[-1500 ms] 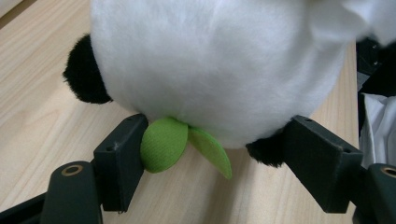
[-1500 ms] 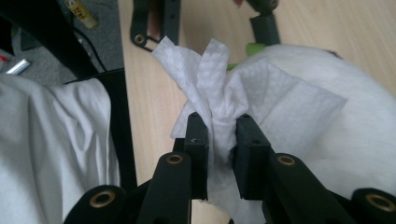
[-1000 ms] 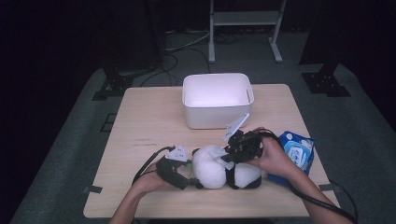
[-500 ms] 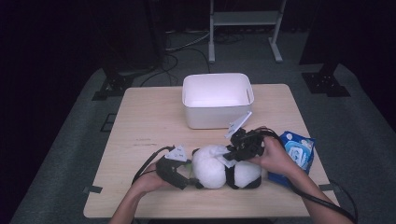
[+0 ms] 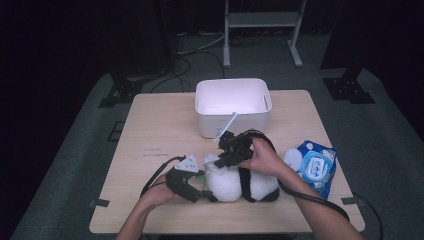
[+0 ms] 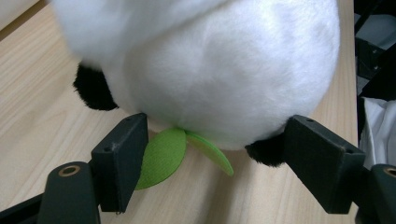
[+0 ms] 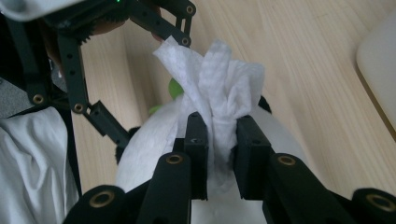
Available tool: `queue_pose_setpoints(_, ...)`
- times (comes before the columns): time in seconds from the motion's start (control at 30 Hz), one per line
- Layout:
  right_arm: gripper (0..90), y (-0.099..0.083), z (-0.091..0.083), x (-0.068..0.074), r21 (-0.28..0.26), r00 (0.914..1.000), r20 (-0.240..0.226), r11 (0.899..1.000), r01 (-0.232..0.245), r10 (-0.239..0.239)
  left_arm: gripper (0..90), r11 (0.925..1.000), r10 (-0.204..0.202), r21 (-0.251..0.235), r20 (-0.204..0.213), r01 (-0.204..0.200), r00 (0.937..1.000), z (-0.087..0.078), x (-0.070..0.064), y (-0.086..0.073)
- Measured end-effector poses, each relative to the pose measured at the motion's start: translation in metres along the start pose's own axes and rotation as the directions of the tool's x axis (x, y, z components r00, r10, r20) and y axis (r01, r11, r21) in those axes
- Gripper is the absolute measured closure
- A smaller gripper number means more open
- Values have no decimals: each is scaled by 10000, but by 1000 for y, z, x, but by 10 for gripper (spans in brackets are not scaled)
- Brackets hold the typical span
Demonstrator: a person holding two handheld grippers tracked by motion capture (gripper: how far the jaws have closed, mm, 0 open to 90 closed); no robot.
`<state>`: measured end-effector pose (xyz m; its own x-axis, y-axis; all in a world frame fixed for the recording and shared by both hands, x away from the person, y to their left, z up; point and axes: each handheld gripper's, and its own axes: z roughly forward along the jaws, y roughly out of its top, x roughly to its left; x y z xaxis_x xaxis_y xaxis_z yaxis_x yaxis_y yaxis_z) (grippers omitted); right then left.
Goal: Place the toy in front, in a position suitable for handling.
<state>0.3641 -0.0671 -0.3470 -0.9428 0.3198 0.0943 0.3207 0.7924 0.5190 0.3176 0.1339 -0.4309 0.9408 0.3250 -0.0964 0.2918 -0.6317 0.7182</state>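
Wooden table (image 5: 150,130): right gripper (image 7: 219,135) jaws pinch a wipe (image 7: 224,84); left gripper (image 6: 219,154) jaws, wide, perhaps touch the plush panda (image 6: 224,70).

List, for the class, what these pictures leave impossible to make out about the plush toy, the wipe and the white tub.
- Plush toy: face cut off by the left gripper view's top edge.
- Wipe: lower end hidden between the right tool jaws.
- White tub: floor washed out by glare, high view.
- Wipe packet: print too small, high view.
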Motion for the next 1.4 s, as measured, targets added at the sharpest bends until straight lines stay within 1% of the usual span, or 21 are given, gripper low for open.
queue_pose_setpoints(0.07,763,2,2,0,25,10000,-9,10000,16,-16,223,10000,-51,-26,15,51,10000,1,0,-1)
queue_pose_setpoints(0.1,763,6,5,-3,101,10000,1,9999,-4,4,223,10000,-61,-13,14,61,10000,1,0,-1)
queue_pose_setpoints(0.13,763,6,4,-5,95,10000,8,10000,-11,11,223,10000,-64,-4,1,64,10000,1,0,-2)
queue_pose_setpoints(0.3,763,-2,-5,-13,112,9991,285,9995,-308,305,222,10000,-45,-26,-15,45,10000,1,0,-1)
queue_pose_setpoints(0.47,763,-18,-17,-22,154,9968,527,9980,-614,606,217,10000,-67,8,-17,67,10000,3,0,0)
queue_pose_setpoints(0.57,762,-30,-26,-28,248,9930,721,9951,-955,935,217,10000,-86,10,-30,86,10000,3,0,0)
queue_pose_setpoints(0.67,763,-43,-35,-35,223,9881,887,9915,-1280,1255,211,9999,-104,-10,-59,104,9999,2,1,0)
queue_pose_setpoints(0.7,763,-47,-38,-36,244,9866,883,9899,-1396,1369,208,10000,-93,-16,-51,93,9999,1,1,0)
queue_pose_setpoints(0.77,763,-54,-38,-37,185,9871,793,9898,-1413,1394,203,9999,-112,-30,-42,112,9999,-1,2,0)
queue_pose_setpoints(0.8,765,-56,-38,-36,219,9863,762,9887,-1481,1460,200,9999,-135,-67,-45,135,9999,-2,2,1)
queue_pose_setpoints(0.87,770,-59,-37,-32,226,9887,705,9907,-1343,1324,194,9997,-214,-120,-78,213,9997,-7,3,1)
queue_pose_setpoints(0.93,773,-58,-36,-25,233,9904,677,9922,-1224,1206,192,9993,-223,-292,-118,220,9997,-12,4,2)
queue_pose_setpoints(1.0,775,-57,-36,-18,262,9931,679,9949,-977,957,191,9985,-239,-504,-176,229,9996,-19,4,4)
queue_pose_setpoints(1.07,776,-57,-35,-10,252,9947,626,9962,-833,816,185,9975,-227,-667,-234,211,9995,-25,4,5)
queue_pose_setpoints(1.17,781,-59,-34,3,268,9960,772,9985,-477,455,175,9948,-325,-974,-268,297,9991,-31,3,7)
queue_pose_setpoints(1.27,787,-62,-32,16,186,9971,747,9997,-149,135,164,9948,-265,-991,-261,238,9993,-32,1,10)
queue_pose_setpoints(1.33,788,-64,-32,24,178,9967,813,9998,-12,-2,142,9951,-257,-960,-169,239,9995,-30,-1,12)
queue_pose_setpoints(1.4,789,-67,-31,31,205,9953,937,9995,239,-257,142,9957,-158,-918,-144,145,9998,-29,-3,14)
